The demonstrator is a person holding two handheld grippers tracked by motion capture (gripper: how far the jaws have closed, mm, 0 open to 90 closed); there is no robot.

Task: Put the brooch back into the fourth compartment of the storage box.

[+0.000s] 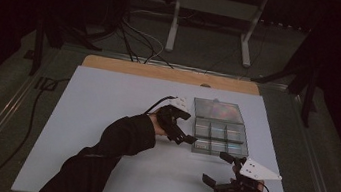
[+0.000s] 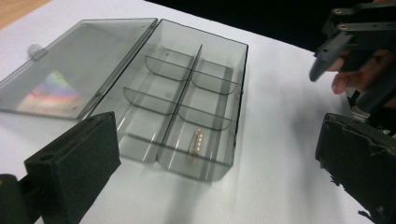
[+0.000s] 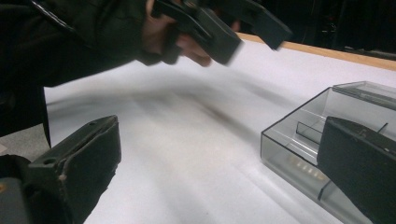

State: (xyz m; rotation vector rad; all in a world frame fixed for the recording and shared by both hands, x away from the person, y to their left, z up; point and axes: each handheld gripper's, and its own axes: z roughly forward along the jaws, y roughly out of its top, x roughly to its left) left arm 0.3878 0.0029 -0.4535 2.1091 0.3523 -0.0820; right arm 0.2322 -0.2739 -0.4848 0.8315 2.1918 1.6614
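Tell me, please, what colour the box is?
Clear smoky grey box, best in the left gripper view.

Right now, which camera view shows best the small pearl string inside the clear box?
The left gripper view: the pearl string lies plainly in a near compartment of the clear box. The right gripper view shows it blurred through the box wall; in the high view it is too small to tell.

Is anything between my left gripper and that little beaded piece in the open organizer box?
Nothing visible blocks it. The lid lies flat, open to the side, and the beaded piece sits alone in a near corner compartment of the clear box. The left gripper is open in front of it; only the compartment walls surround it.
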